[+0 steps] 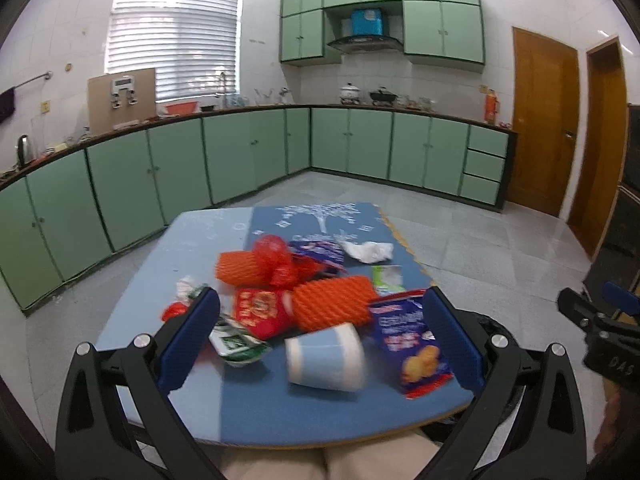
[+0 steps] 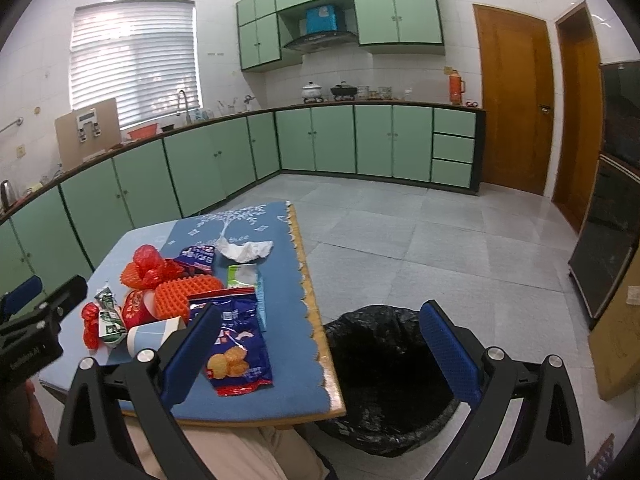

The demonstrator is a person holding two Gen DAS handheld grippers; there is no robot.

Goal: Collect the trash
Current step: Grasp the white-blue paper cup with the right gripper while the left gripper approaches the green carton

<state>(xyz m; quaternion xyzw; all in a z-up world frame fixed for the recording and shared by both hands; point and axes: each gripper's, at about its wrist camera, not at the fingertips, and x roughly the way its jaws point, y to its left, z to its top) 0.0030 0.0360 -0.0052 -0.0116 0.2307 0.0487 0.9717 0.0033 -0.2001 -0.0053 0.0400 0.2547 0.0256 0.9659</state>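
Trash lies on a blue table (image 1: 208, 240): a tipped blue-and-white paper cup (image 1: 326, 356), a blue cookie bag (image 1: 412, 340), orange foam nets (image 1: 332, 304), a red packet (image 1: 260, 310), a green-white wrapper (image 1: 236, 342) and crumpled tissue (image 1: 366, 250). My left gripper (image 1: 320, 332) is open and empty, above the cup. My right gripper (image 2: 320, 344) is open and empty, over the table's right edge, beside a black-lined trash bin (image 2: 388, 372). The cookie bag (image 2: 236, 348) lies near its left finger.
Green cabinets (image 1: 240, 152) line the far walls. Wooden doors (image 2: 514, 96) stand at the right, with a dark cabinet (image 2: 612, 216) nearer. A grey tiled floor (image 2: 400, 248) surrounds the table. The person's legs (image 1: 320, 460) are below the table's near edge.
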